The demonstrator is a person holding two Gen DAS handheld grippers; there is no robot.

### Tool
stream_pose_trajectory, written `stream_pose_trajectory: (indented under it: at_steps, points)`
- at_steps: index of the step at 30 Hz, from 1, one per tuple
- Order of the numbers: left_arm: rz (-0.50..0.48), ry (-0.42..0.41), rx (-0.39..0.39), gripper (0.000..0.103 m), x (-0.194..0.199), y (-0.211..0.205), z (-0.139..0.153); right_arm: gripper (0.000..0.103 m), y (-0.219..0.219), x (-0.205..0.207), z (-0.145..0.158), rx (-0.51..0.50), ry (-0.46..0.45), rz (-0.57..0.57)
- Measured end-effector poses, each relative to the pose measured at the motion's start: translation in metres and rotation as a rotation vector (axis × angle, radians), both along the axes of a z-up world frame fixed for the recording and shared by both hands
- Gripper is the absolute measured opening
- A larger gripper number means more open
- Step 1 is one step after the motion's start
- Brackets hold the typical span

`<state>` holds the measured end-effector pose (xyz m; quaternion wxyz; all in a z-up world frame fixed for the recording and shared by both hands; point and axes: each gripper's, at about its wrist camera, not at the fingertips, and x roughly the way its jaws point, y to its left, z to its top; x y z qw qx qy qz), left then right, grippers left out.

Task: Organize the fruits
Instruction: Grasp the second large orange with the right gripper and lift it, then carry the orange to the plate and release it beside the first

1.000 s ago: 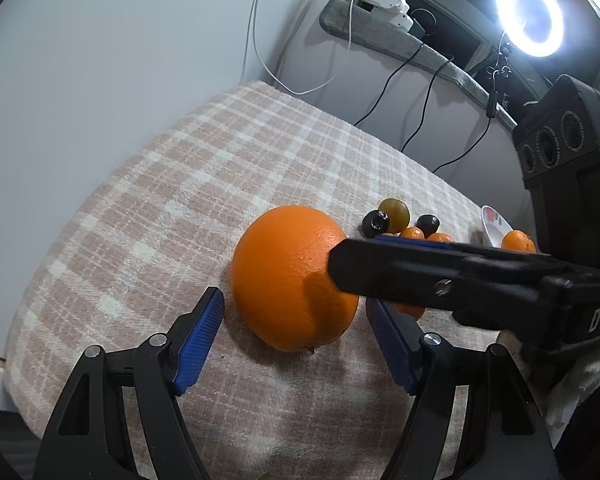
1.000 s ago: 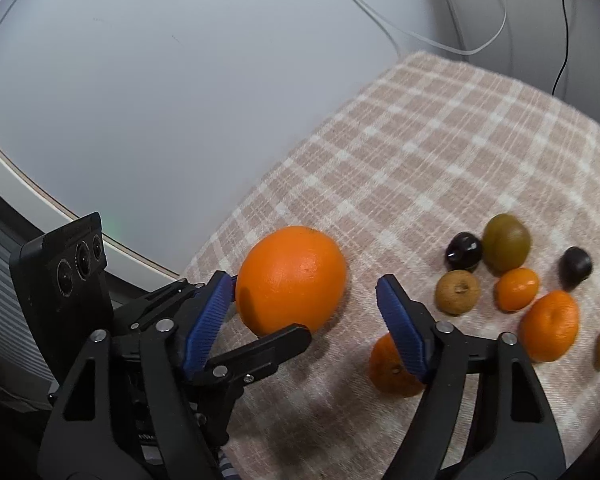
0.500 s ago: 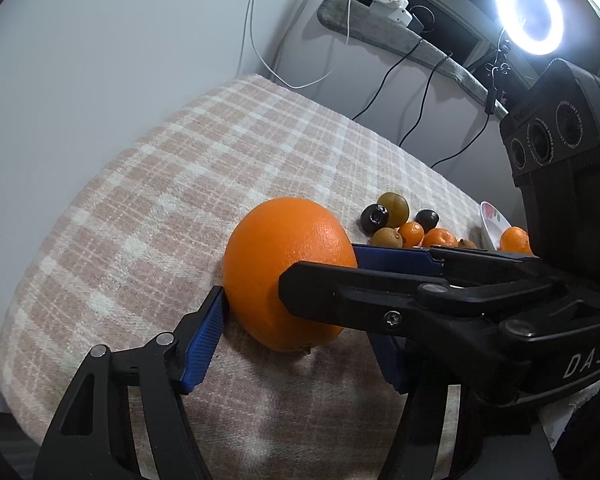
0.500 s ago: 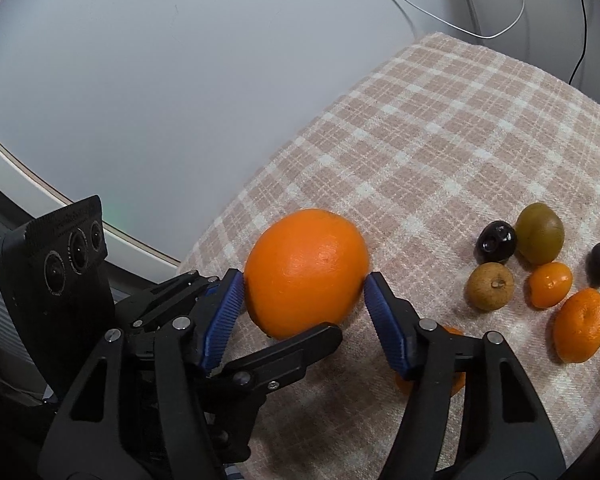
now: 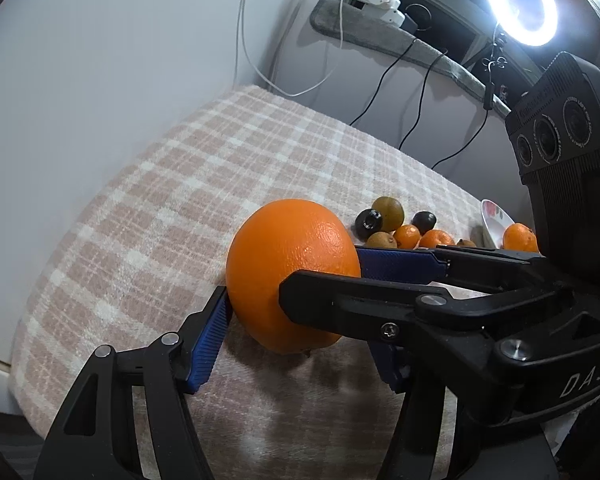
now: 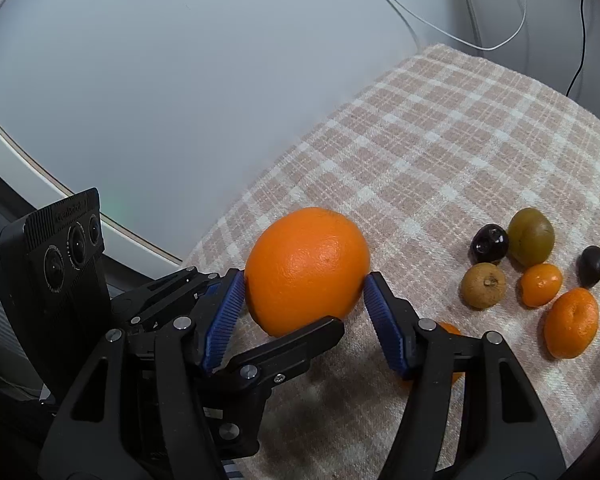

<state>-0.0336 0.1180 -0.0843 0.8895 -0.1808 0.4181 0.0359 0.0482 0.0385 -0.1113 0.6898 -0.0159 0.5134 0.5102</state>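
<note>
On the checked cloth (image 6: 440, 152), toward its left edge, sits a large orange (image 6: 306, 270), and both tools are clamped on it at once. The left gripper (image 5: 296, 334) has just been closing and its blue pads now press the fruit's flanks. The right gripper (image 6: 304, 312) has also just closed; in its own view both blue pads touch the orange's sides, and its black finger crosses in front of the left one.

Right of the orange lies a cluster of small fruits (image 6: 536, 272): dark, olive, brown and orange ones, well apart from it.

The risk, as I judge it, is the double grip. If the hands pull unevenly the round skin could slip from one pair of pads, or the crossed fingers could snag, and the orange might roll off the nearby cloth edge.
</note>
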Motion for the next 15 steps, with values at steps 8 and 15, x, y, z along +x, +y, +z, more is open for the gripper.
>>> stream_pose_trajectory:
  at_steps: [8, 15]
  points:
    - [-0.016, -0.037, 0.027, 0.064, 0.005, -0.009, 0.017, 0.065, -0.011, 0.0, 0.017, 0.03, -0.039, -0.018]
    - [-0.048, -0.072, 0.044, 0.064, 0.017, -0.026, 0.031, 0.065, -0.033, 0.002, 0.034, 0.05, -0.074, -0.055]
